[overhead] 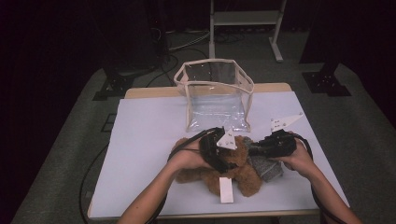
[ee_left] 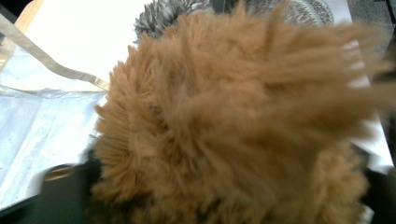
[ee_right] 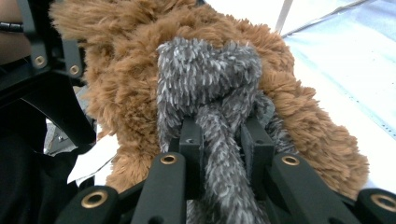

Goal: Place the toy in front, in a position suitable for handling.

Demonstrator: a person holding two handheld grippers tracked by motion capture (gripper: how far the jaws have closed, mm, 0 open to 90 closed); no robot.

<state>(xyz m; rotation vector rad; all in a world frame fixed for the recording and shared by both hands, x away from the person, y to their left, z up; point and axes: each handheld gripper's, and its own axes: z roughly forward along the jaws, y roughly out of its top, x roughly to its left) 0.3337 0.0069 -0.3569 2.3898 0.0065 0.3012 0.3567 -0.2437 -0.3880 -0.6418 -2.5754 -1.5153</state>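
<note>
Right now your brown teddy bear (overhead: 243, 175) lies on the white table cover (overhead: 144, 140), in front of the clear zip pouch (overhead: 215, 93) that stands open near the far edge, well apart from the bear. Your right gripper (ee_right: 219, 140) is clenched on the bear's grey knitted scarf (ee_right: 210, 74): in the right gripper view a strand of the grey knit runs straight between the two black jaws, which pinch it just below the knot. Your left gripper (overhead: 219, 156) sits on top of the bear's body, and brown fur crowds the left gripper view; I cannot tell whether those jaws press the fur or stand loose around it. A white tag (overhead: 226, 189) lies by the bear, toward you.
</note>
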